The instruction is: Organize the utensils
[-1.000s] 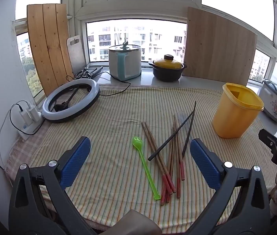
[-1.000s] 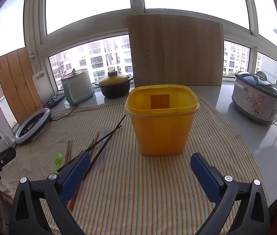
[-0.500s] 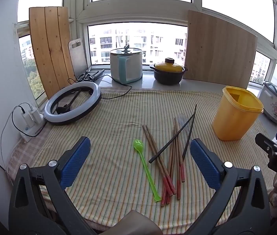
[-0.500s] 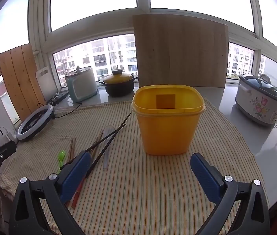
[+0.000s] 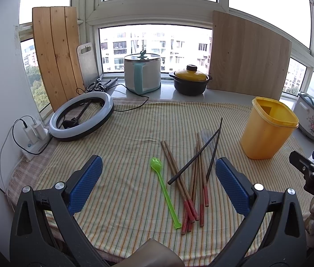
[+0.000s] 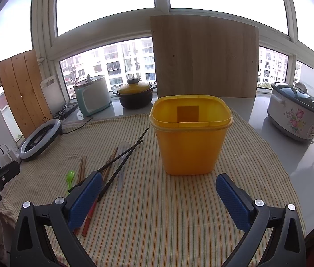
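I am holding the left gripper wide and empty above the cloth. Between its fingers the green spoon is lying, with the chopsticks just inside the right finger, two black ones crossing the brown. I am keeping the right gripper wide too, gripping nothing. The bin is standing ahead between its fingers; the clear spoon is lying beyond its left finger.
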A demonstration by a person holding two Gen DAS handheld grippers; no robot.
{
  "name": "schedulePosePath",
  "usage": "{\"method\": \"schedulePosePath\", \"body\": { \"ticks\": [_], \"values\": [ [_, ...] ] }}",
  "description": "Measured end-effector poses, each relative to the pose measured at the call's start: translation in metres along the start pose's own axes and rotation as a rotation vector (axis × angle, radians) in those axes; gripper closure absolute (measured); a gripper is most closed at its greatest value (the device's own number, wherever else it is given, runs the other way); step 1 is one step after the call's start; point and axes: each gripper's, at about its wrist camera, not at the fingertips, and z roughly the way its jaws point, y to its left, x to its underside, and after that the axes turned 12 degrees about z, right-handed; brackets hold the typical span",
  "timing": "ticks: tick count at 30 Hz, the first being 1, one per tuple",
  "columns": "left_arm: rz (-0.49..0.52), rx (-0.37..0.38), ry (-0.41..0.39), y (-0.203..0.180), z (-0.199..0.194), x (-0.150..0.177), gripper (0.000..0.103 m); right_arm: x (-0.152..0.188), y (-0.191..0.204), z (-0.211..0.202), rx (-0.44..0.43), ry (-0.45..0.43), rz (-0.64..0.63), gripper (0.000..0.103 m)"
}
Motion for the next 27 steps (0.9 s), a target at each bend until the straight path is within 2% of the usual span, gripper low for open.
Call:
{"method": "schedulePosePath", "body": {
  "ticks": [27],
  "values": [
    [-0.003,0.002,0.000,-0.0004,-0.0004,0.0003,0.000,0.0039,0.0006,-0.0009,-0.007,0.011,0.003,0.000]
  ]
}}
